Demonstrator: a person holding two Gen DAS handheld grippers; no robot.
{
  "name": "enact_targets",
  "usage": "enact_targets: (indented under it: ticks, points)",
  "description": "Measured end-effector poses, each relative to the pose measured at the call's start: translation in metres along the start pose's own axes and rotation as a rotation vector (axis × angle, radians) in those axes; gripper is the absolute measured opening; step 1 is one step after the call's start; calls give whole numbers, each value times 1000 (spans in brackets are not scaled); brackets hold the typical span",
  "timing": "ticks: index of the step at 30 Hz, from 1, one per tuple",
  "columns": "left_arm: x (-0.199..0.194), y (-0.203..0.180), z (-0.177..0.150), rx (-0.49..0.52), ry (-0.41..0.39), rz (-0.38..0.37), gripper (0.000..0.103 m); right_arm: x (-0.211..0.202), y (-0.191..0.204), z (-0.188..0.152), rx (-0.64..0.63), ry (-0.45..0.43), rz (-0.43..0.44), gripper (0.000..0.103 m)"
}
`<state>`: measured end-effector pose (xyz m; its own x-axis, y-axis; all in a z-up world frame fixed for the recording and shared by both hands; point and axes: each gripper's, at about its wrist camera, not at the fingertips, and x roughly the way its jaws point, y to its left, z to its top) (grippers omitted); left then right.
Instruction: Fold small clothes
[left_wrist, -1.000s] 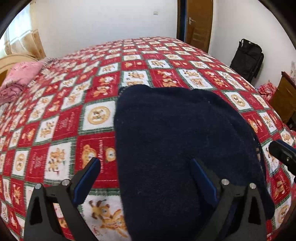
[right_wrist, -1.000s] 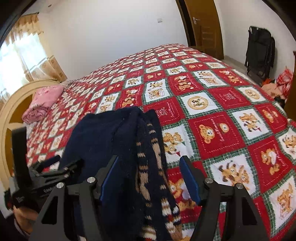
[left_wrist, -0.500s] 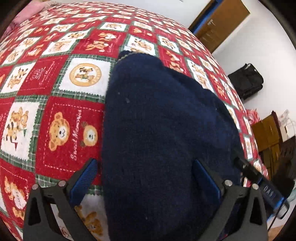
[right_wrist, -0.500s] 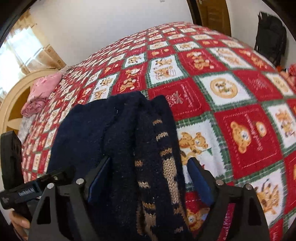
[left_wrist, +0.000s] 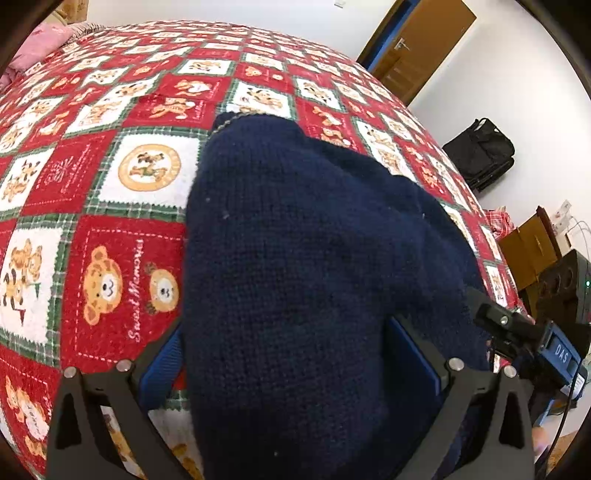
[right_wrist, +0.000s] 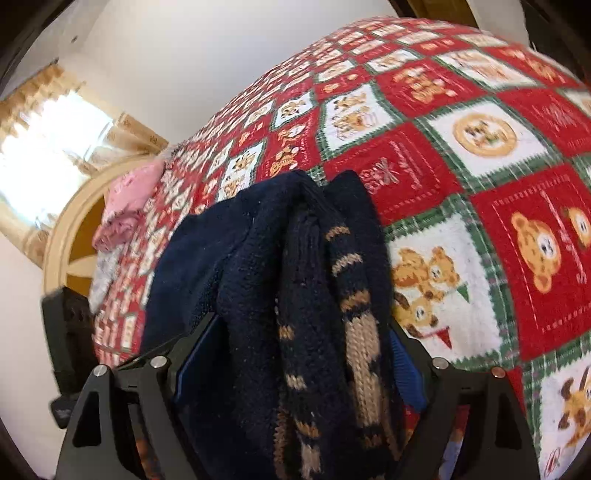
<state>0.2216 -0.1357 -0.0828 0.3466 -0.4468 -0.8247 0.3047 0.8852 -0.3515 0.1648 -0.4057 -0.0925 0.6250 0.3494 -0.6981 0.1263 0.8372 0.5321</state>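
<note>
Right wrist view shows the right gripper (right_wrist: 299, 350), jaws just widened, straddling the navy sweater (right_wrist: 266, 280) bunched on the bed (right_wrist: 480, 184); releasing done, next comes smoothing it flat.

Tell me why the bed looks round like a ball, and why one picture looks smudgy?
Left wrist view: the fisheye lens bulges the bedspread into a dome; the navy sweater is sharp. Right wrist view: same bulge, the bedspread's bear squares are streaked with motion blur, and the window is washed out white by glare.
</note>
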Motion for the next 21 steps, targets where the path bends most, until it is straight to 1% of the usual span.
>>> enact_targets:
  ticks: [2, 6, 8, 9, 10, 11, 12, 13, 14, 15, 16, 17, 18, 19, 21]
  points:
    - [2, -1, 1, 6, 0, 8, 103, 4, 4, 2, -27, 2, -19, 92]
    - [5, -5, 3, 14, -8, 30, 103, 7, 10, 2, -66, 7, -59, 92]
    - [5, -6, 1, 25, -17, 41, 103, 5, 13, -2, -81, -7, -64, 84]
    - [5, -7, 1, 34, -23, 47, 103, 4, 14, -4, -81, -13, -55, 75]
    - [5, -8, 1, 42, -26, 48, 103, 3, 16, -6, -83, -19, -59, 69]
    - [4, -9, 1, 53, -30, 40, 97, 1, 19, -8, -93, -29, -73, 68]
    - [3, -11, 1, 70, -37, 29, 89, -1, 23, -10, -109, -38, -90, 64]
    - [1, -13, 0, 85, -45, 24, 85, -2, 29, -12, -131, -50, -118, 60]
    - [-1, -16, -1, 108, -59, 25, 77, -4, 37, -14, -160, -63, -152, 58]
    - [-4, -20, -2, 125, -70, 34, 68, -6, 46, -17, -197, -78, -190, 54]
    - [-7, -25, -4, 146, -86, 51, 63, -7, 56, -20, -242, -98, -232, 52]
    - [-10, -28, -5, 161, -99, 69, 54, -9, 65, -24, -281, -117, -269, 51]
    - [-13, -33, -6, 179, -116, 95, 47, -10, 69, -26, -299, -130, -288, 50]
    - [-14, -36, -7, 190, -127, 115, 45, -12, 72, -29, -309, -144, -299, 49]
    - [-15, -35, -6, 188, -137, 126, 40, -15, 72, -30, -303, -162, -302, 48]
